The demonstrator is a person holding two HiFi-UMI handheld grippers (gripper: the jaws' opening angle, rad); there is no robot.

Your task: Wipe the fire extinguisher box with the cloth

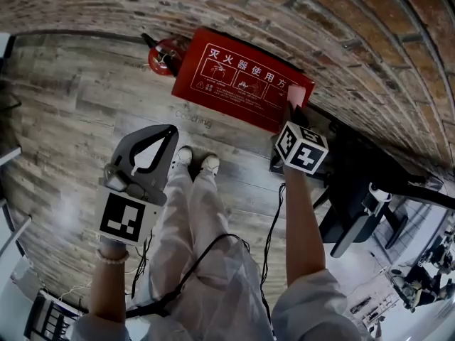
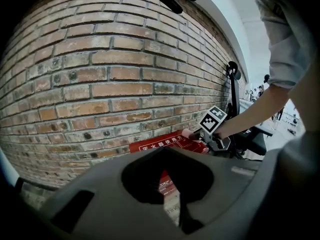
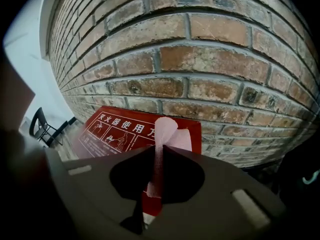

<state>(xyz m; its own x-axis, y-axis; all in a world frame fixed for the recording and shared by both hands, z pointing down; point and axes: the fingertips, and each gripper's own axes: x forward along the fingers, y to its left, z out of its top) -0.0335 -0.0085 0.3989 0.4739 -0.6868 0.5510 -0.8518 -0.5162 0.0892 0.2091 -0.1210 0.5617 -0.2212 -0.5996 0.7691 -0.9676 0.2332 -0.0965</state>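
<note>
Head view: the fire extinguisher box (image 1: 238, 77) lies red on the wooden floor (image 1: 78, 119) at the foot of a brick wall (image 1: 284, 9), white characters and small diagrams on its upper face. A red extinguisher (image 1: 165, 54) stands just beside its left end; only this view shows it. The right gripper (image 1: 293, 112) reaches to the box's right end, with a pink cloth (image 1: 294, 96) at its tip over that corner. The left gripper (image 1: 170, 130) is held well back from the box above the person's white trousers (image 1: 188, 226) and shoes (image 1: 210, 163), its jaws drawn to a single point. A dark chair (image 1: 355, 204) stands to the right.

Left gripper view: the two jaws meet with nothing between them. Past them a strip of the red box shows low against the wall, and this is the only view that takes in the other tool from the side: its marker cube (image 2: 213, 120) and the forearm (image 2: 250, 111) reaching down to the box's end, a scrap of pink at the tip.

Right gripper view: here the grip is plain. The jaws are pinched on the cloth, which runs as a thin pink strip between them and fans out beyond the tips in front of the box's right end. The pictures do not settle whether it presses on the lid
</note>
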